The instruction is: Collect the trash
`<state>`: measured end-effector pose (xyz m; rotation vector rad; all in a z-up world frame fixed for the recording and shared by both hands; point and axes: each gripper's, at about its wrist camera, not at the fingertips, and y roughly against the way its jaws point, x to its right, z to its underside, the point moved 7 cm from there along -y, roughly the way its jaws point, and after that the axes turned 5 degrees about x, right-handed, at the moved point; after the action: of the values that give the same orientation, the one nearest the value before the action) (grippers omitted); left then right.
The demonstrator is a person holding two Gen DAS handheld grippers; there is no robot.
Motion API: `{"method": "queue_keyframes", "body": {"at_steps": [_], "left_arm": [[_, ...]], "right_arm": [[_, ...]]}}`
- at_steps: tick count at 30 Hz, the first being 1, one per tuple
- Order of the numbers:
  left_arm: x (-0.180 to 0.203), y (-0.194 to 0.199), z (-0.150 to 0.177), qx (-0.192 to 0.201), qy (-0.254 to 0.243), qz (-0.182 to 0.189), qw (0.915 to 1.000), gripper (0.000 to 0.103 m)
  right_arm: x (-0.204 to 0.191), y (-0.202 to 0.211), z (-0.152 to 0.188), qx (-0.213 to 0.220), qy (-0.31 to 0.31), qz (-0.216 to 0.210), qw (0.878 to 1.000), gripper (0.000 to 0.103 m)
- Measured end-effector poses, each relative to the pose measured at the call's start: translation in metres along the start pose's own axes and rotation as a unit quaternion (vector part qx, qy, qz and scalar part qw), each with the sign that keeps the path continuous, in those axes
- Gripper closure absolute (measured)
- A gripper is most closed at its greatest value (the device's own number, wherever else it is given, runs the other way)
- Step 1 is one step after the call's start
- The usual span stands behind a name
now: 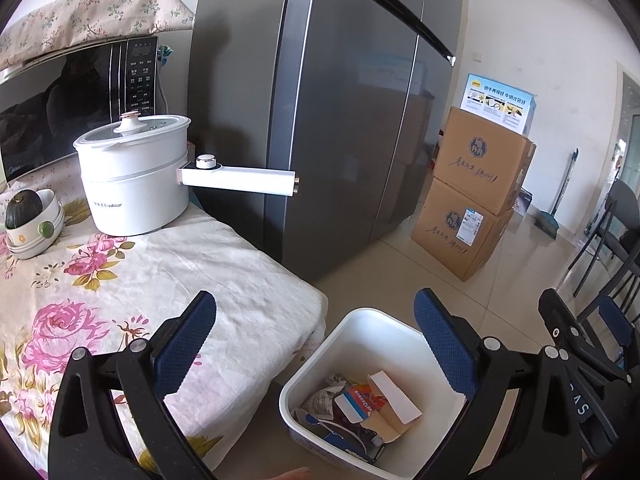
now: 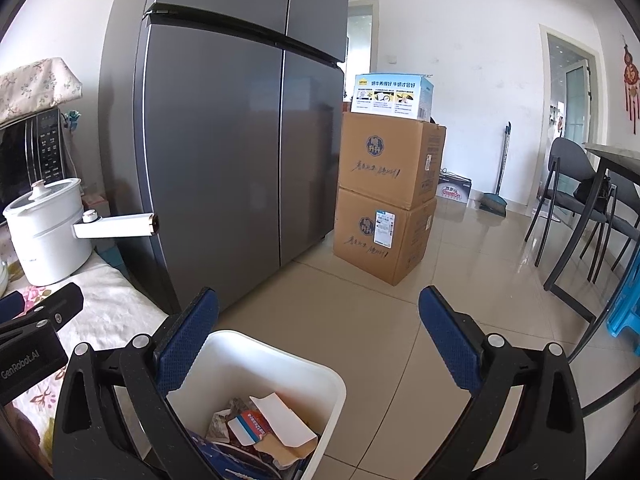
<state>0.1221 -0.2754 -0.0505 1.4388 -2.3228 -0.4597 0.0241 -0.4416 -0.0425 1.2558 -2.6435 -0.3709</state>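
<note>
A white trash bin [image 1: 340,340] stands on the floor beside the table corner. It holds crumpled wrappers and an opened cardboard packet [image 1: 384,404]. The bin also shows in the right wrist view [image 2: 312,368] with the same trash [image 2: 264,428] inside. My left gripper [image 1: 316,344] is open and empty, hovering above the bin and the table edge. My right gripper [image 2: 320,340] is open and empty, above the bin's right side. Part of the right gripper shows in the left wrist view [image 1: 580,352], and part of the left gripper shows in the right wrist view [image 2: 36,320].
A table with a floral cloth [image 1: 140,280] carries a white electric pot [image 1: 136,176], a bowl with a squash [image 1: 28,216] and a microwave [image 1: 72,96]. A grey fridge [image 2: 224,140] stands behind. Stacked cardboard boxes [image 2: 388,200], chairs [image 2: 580,200] and a broom [image 2: 500,168] stand on the tiled floor.
</note>
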Motion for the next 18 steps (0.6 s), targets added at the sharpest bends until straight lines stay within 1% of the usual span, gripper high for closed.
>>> {"method": "queue_keyframes", "body": {"at_steps": [11,18], "left_arm": [[-0.0032,-0.0023,0.0004,-0.003,0.006,0.000,1.0000,0.007],[-0.0027,-0.0029,0.0007,-0.004,0.004,0.002,1.0000,0.007]], "right_arm": [[-0.0002,-0.0003,-0.0003,0.000,0.000,-0.001,1.000,0.007],[-0.0044,-0.0056,0.0060,-0.008,0.002,-0.005,1.000,0.007]]}}
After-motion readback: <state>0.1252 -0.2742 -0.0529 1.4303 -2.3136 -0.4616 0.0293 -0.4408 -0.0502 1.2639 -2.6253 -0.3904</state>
